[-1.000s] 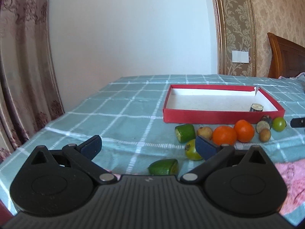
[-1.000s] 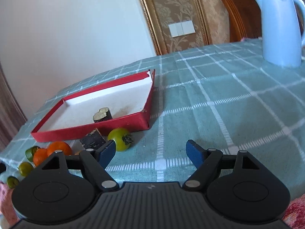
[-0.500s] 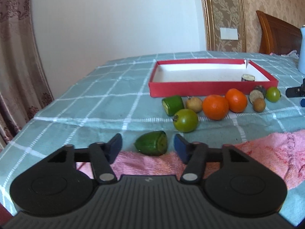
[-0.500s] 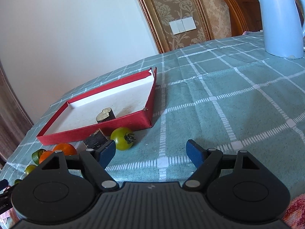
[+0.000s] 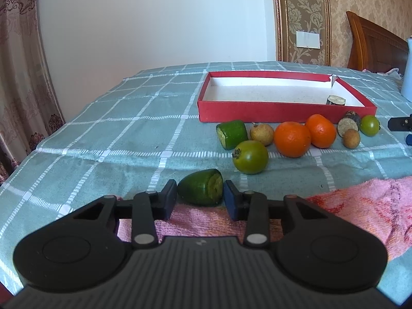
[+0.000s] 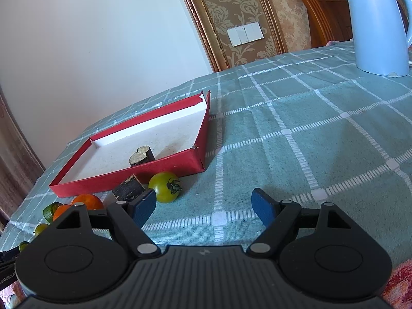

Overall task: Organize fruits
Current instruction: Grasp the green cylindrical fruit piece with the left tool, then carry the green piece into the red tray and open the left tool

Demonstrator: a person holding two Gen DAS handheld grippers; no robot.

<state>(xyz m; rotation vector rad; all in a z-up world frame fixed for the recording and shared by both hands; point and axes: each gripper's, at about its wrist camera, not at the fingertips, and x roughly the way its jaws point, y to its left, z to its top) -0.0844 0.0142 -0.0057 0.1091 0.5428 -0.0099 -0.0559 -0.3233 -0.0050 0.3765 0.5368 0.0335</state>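
My left gripper [image 5: 200, 197] had its pads against both sides of the cut green fruit [image 5: 201, 190], at the near edge of the tablecloth [image 5: 123, 128]. My right gripper [image 6: 204, 207] hung spread wide, near the red tray [image 6: 123, 177].

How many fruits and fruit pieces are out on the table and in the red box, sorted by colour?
Left wrist view, by colour:
Orange: 2, one and another
Green: 4, cut piece between the left gripper fingers, cut piece, round fruit, small tomato
Tan-brown: 2
Dark cut pieces: 2, one in the red box, one outside
Total: 10
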